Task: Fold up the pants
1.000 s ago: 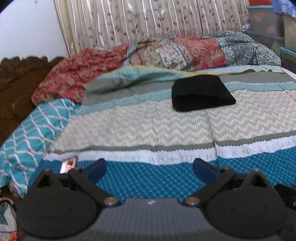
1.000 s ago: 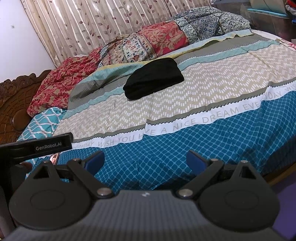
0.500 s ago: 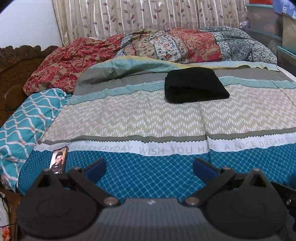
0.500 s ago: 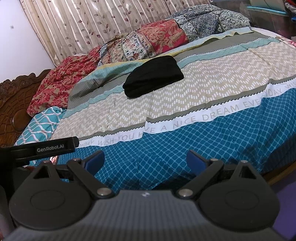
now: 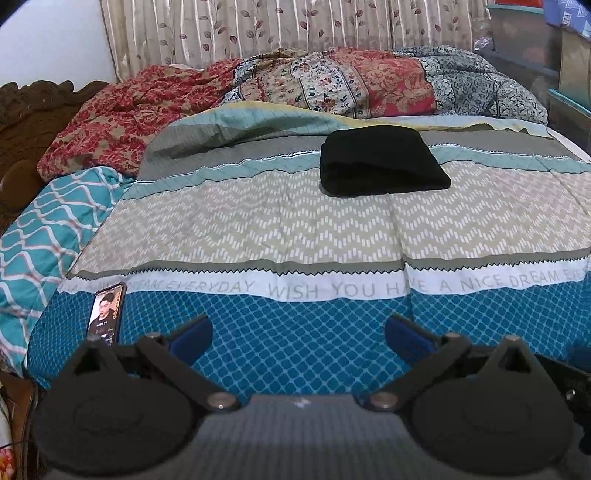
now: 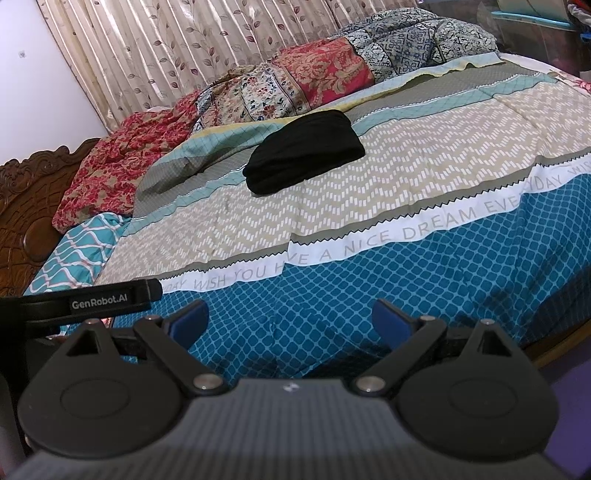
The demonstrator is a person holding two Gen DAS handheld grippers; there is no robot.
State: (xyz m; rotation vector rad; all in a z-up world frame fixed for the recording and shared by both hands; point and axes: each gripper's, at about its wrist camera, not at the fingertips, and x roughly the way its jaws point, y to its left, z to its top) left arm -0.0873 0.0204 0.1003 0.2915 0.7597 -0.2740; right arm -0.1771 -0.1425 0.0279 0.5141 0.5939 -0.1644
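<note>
Pulled back from the folded pants (image 5: 382, 160) on the bed (image 5: 258, 229).
Left gripper (image 5: 298, 334) and right gripper (image 6: 290, 318) both spread wide, empty; fold looks finished.

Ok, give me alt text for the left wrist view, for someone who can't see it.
Folded black pants lie on a patterned bedspread, far beyond the open, empty left tool. A phone with a lit screen lies near the bed's front left edge, and rumpled floral quilts pile up by the curtain.
</note>
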